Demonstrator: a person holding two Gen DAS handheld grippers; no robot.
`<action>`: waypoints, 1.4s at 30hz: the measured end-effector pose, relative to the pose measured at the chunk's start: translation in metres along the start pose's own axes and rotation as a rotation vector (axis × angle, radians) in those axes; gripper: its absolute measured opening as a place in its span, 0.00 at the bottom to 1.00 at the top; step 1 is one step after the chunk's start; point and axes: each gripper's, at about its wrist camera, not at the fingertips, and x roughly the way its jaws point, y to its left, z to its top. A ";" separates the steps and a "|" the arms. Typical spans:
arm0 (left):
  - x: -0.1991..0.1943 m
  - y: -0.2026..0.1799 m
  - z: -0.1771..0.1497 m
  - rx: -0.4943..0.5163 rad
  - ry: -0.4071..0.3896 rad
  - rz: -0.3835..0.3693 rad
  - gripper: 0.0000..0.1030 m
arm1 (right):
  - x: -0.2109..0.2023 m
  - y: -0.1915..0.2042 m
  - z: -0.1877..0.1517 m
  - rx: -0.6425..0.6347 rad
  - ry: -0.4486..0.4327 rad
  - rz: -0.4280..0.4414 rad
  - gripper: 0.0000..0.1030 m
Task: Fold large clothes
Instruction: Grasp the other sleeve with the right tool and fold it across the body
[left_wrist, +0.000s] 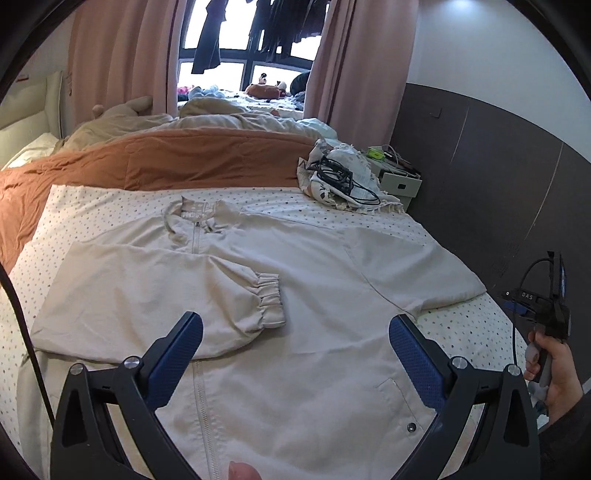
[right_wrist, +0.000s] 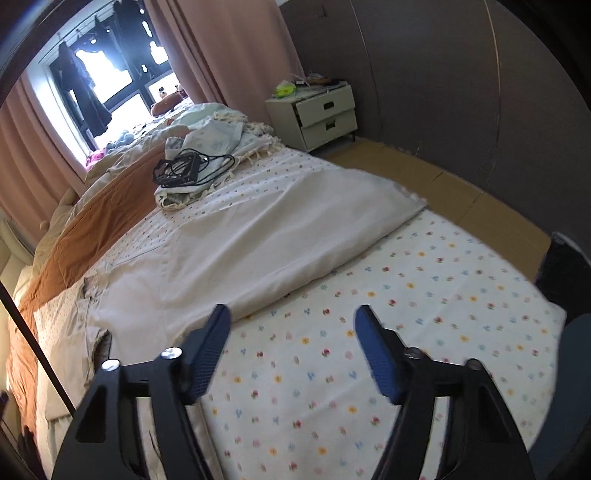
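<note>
A beige jacket (left_wrist: 295, 295) lies front-up on the flowered sheet (right_wrist: 424, 314) of a bed, collar toward the orange quilt (left_wrist: 166, 162). One sleeve (left_wrist: 147, 295) is folded across the chest, its elastic cuff (left_wrist: 267, 299) resting near the zip (left_wrist: 201, 406). The other sleeve (right_wrist: 295, 229) stretches out flat toward the bed's edge.

The left wrist view shows the whole jacket front, the pocket snap (left_wrist: 411, 427) and the left gripper (left_wrist: 295, 332) above the hem, its jaws wide apart with nothing between them. It also shows the right hand (left_wrist: 554, 373) holding the other tool's handle at the bed's side.

The right wrist view shows what the first hides: the right gripper (right_wrist: 291, 321) over bare sheet, just beside the outstretched sleeve's lower edge, jaws apart and empty. It also shows the cardboard on the floor (right_wrist: 461, 192) and the front of the nightstand (right_wrist: 314, 110), whose two drawers sit slightly open; their contents cannot be seen. Small clutter lies on its top.

Both views show a black cable bundle (right_wrist: 184, 170) on a folded cloth (left_wrist: 347, 184) near the quilt, well apart from the jacket.
</note>
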 end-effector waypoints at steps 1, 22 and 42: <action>0.005 0.004 -0.003 -0.013 -0.006 -0.003 1.00 | 0.011 -0.003 0.005 0.012 0.005 -0.002 0.52; 0.039 0.085 -0.024 -0.194 0.055 0.050 1.00 | 0.135 -0.038 0.037 0.064 0.056 -0.166 0.31; 0.032 0.147 -0.016 -0.229 0.048 0.099 1.00 | 0.048 0.056 0.072 -0.154 -0.181 -0.156 0.00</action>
